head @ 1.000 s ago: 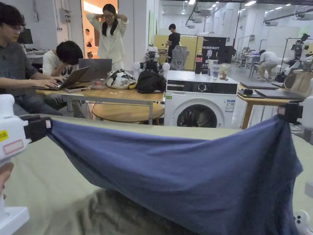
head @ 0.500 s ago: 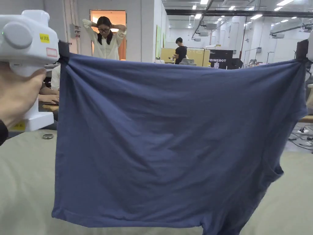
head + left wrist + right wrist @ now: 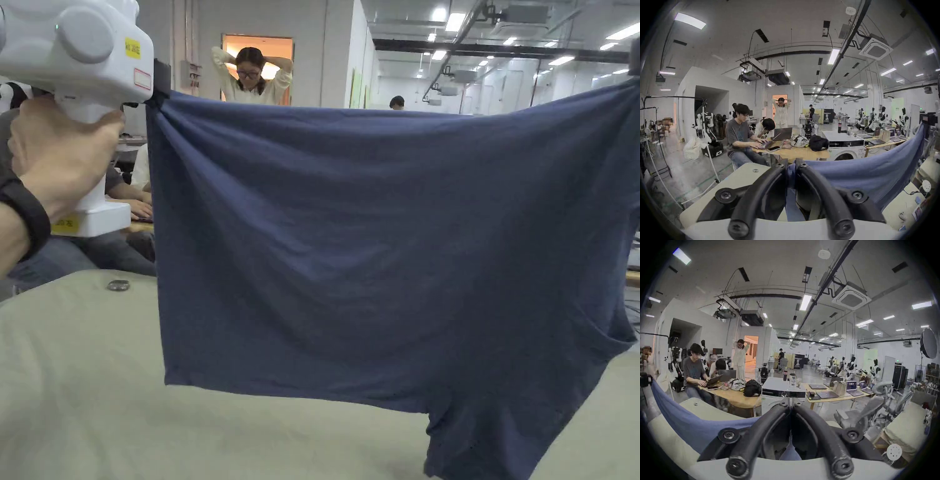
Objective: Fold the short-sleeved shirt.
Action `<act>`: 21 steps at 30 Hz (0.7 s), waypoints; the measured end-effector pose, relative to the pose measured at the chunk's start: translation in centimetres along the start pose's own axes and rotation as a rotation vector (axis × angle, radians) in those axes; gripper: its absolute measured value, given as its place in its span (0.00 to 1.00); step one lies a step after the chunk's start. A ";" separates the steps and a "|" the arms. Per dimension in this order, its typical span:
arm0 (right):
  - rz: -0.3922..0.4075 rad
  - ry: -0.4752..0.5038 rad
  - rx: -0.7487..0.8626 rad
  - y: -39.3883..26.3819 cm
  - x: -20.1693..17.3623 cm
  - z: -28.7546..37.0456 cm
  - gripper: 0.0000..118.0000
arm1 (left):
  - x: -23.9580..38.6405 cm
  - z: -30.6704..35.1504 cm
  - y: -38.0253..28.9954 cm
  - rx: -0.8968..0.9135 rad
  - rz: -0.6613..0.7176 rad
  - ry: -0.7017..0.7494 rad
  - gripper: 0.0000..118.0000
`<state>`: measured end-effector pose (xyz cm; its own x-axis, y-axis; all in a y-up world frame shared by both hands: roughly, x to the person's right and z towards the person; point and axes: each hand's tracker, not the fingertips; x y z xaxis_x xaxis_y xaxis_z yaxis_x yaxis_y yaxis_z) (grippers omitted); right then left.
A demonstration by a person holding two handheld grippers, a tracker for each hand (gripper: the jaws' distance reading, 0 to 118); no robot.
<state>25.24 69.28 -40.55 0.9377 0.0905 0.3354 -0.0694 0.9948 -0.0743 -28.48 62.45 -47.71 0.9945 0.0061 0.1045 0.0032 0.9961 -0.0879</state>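
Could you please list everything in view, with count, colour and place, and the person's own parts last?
Shirt: one, blue, held up spread above the table.
Table: one, pale green cover, below the shirt.
Small round object: one, dark metallic, far left of the table.
Wooden desk: one, tan, beyond the table.
Laptops: two, grey, on the desk.
Black bag: one, on the desk.
Washing machine: one, white, beside the desk.
People: two seated at the desk, one standing in a doorway, one farther off.
Left gripper: white body, black jaws, pinching a shirt corner.
Right gripper: black jaws, closed on the other corner.
Hand: one, holding the left gripper.
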 end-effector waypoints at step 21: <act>-0.054 0.177 -0.256 -25.2 4.8 13.7 0.00 | -1.8 11.9 -22.7 -0.247 0.044 -0.231 0.02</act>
<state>26.79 45.28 -24.19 0.9839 0.0065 0.1784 0.0485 0.9520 -0.3021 -31.63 40.89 -34.13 0.9442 0.0963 0.3150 0.0144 0.9433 -0.3316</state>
